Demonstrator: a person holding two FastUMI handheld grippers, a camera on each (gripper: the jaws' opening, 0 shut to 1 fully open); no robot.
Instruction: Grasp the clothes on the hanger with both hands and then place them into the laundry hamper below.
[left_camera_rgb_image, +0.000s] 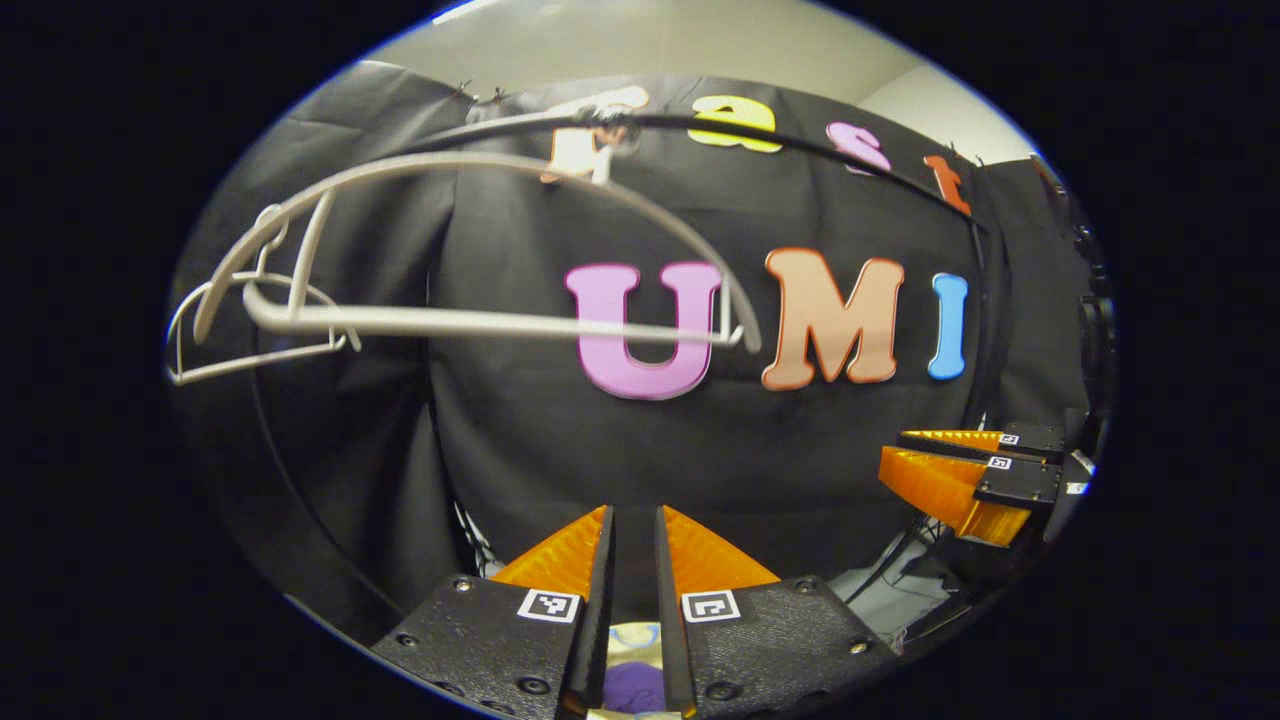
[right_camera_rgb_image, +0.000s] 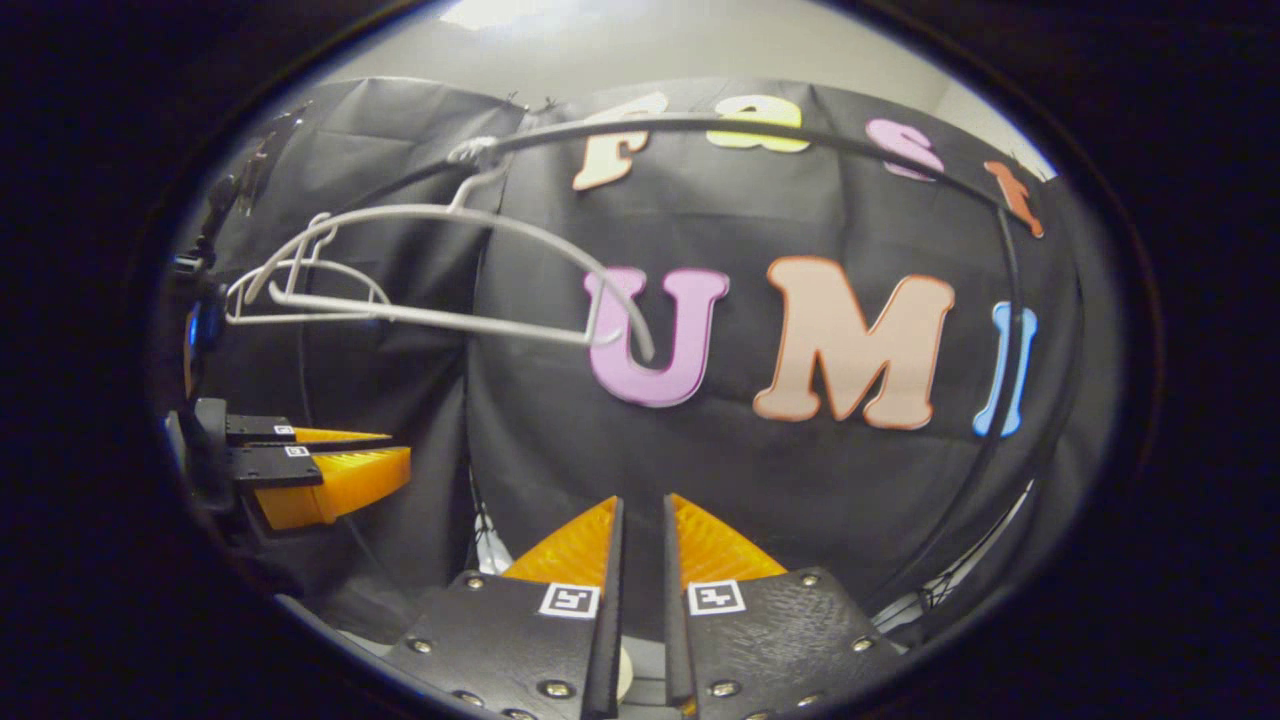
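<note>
The left gripper has its fingers nearly together with only a narrow gap, gripping nothing; a bit of pale and purple cloth shows below between them. The right gripper is likewise almost closed and empty. Above both, a bare white hanger hangs from a dark rail, no garment on it.

bare pale hanger on the dark rail, tilted
</note>
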